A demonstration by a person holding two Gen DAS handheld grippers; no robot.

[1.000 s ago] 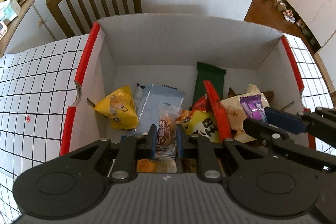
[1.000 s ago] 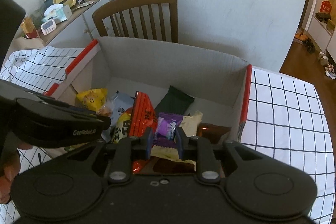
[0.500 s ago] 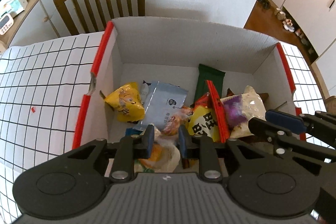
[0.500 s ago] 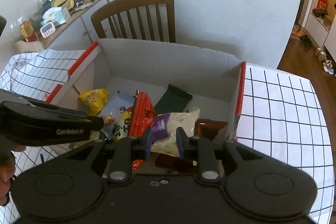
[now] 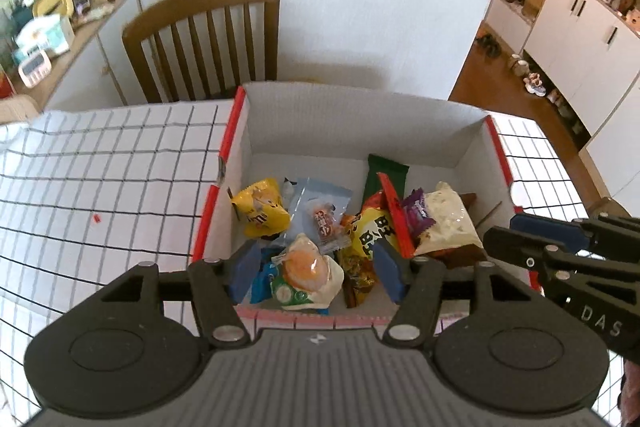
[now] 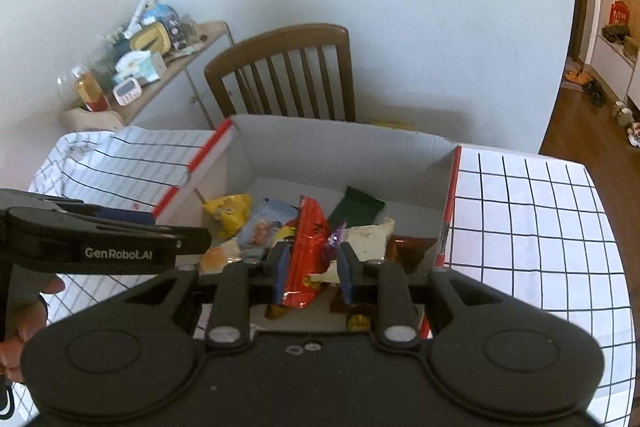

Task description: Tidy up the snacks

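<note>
A white cardboard box with red edges point(image 5: 240, 131) point(image 6: 450, 187) holds several snack packs. In the left wrist view I see a yellow pack point(image 5: 260, 213), a small clear cake pack point(image 5: 325, 223), a green bar point(image 5: 386, 175), a purple candy point(image 5: 416, 209) and a white bag point(image 5: 448, 217). My left gripper point(image 5: 314, 267) is open and empty above the box's near edge. My right gripper point(image 6: 312, 269) is open and empty over the red pack point(image 6: 308, 247); the purple candy point(image 6: 334, 241) lies in the box beyond it.
The box sits on a table with a white black-grid cloth point(image 5: 100, 179) point(image 6: 540, 219). A wooden chair point(image 5: 208, 35) stands behind the table. A side cabinet with clutter point(image 6: 148, 55) is at the left. White cupboards point(image 5: 580, 27) stand at the right.
The left gripper let go of the small clear cake pack and the right let go of the purple candy. Both opened and pulled up and back from the box.
</note>
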